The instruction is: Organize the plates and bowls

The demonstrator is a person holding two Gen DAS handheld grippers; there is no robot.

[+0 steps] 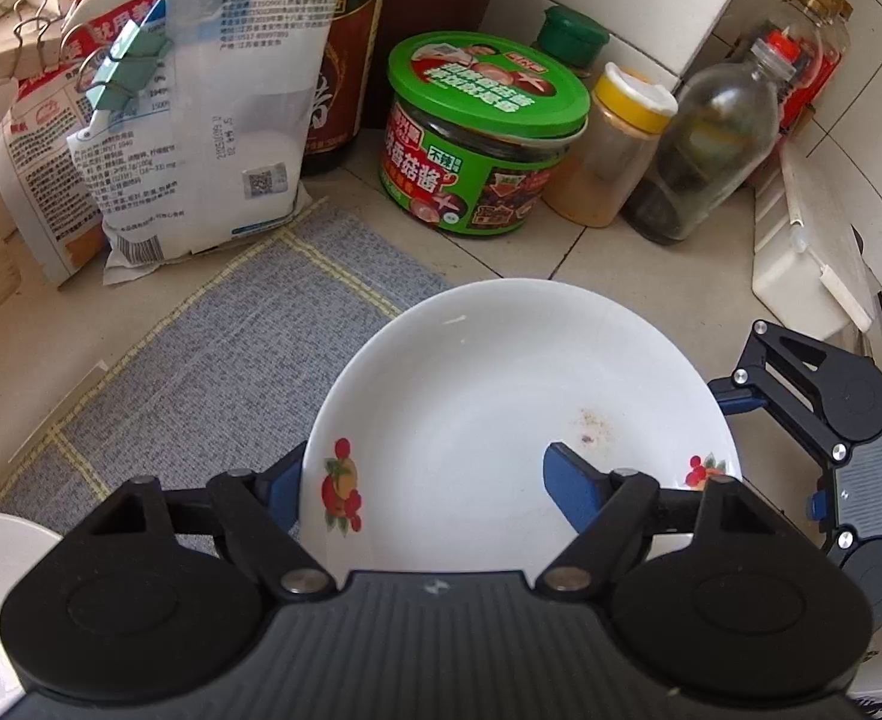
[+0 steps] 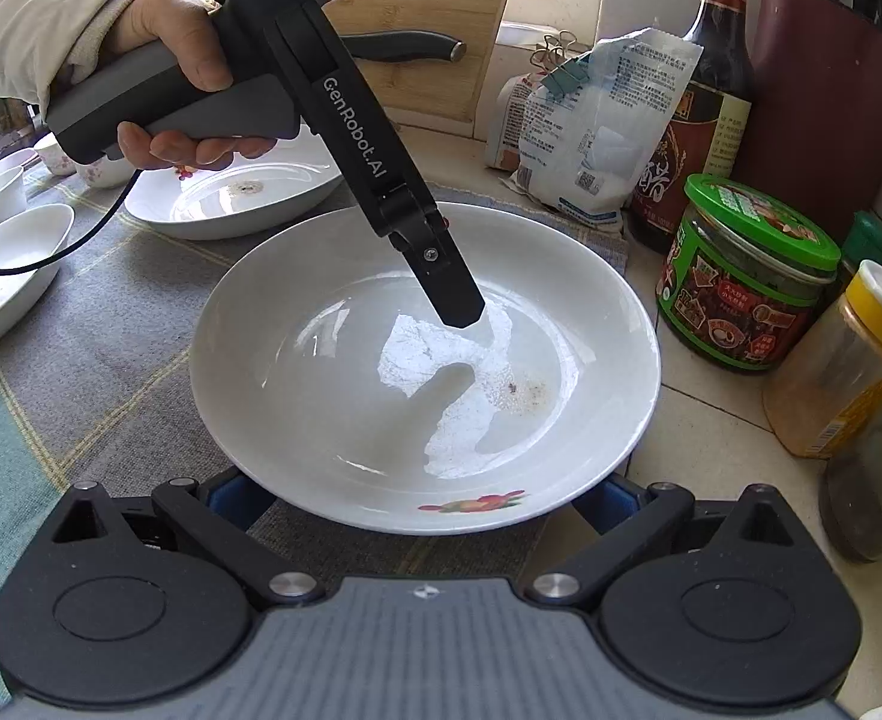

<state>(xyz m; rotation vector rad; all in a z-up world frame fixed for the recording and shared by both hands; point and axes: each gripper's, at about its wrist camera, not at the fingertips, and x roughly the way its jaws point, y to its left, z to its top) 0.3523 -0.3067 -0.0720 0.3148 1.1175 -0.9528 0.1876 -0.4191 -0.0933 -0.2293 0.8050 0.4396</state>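
1. Here's the white plate [image 1: 501, 396] with fruit prints on its rim. It sits just on the near side of the green-lidded jar [image 1: 477, 138], partly over the grey woven mat [image 1: 231, 348] that runs off to the jar's left
2. A small brownish smear marks the plate's floor on the side towards the jar
3. Left gripper [image 1: 426, 459] points steeply down at the plate, on the side away from the jar, with its jaws roughly half apart
4. One blue finger [image 1: 573, 480] hangs inside the dish and the other [image 1: 285, 483] is tucked outside behind the rim, so the rim runs between them. Whether either pad presses on the china, I cannot tell
5. From the right wrist camera, that inner finger [image 2: 450, 288] shows its tip low over the plate's floor, and a hand [image 2: 171, 48] in a pale sleeve wraps the grey handle
6. Right gripper [image 2: 420, 501] has its jaws spread wide. Both blue tips disappear under the plate's near rim, the edge farthest from the jar, and nothing is pinched between them. Contact from below is hidden
7. Just to the jar's right stands a yellow-capped spice bottle [image 1: 621, 144]. To its left are clipped bags [image 1: 231, 120] with a dark sauce bottle [image 1: 351, 60] behind
8. Well away from the jar, beyond the first dish, waits a second plate [image 2: 231, 198] – also white, also flowered
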